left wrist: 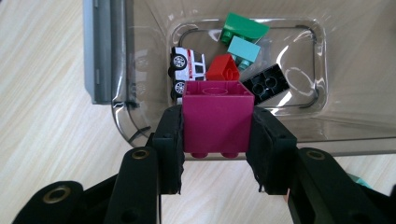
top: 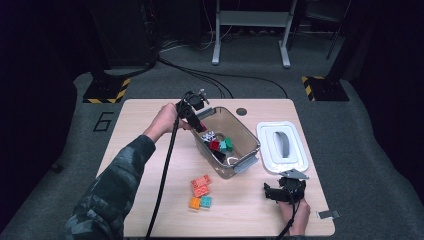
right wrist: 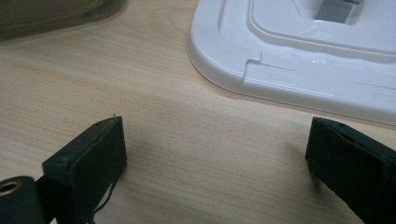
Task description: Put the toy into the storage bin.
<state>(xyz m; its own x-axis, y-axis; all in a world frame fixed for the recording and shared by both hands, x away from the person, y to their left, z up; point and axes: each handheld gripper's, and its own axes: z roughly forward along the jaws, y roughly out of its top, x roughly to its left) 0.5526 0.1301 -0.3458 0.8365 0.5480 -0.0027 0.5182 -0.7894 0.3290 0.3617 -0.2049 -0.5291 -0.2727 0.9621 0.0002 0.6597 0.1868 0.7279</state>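
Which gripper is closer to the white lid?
Right. The right gripper rests on the table just below the white lid, jaws open. The left gripper is across the clear bin, holding a magenta block over its rim.

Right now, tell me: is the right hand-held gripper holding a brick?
No, the right hand-held gripper stands open over bare table, nothing between its jaws.

A person's left claw (top: 198, 120) hangs at the rim of a clear plastic bin (top: 248, 138) of toy bricks on a wooden surface (top: 150, 115); a white lid (top: 300, 160) lies beside; the right claw (top: 274, 192) rests near.
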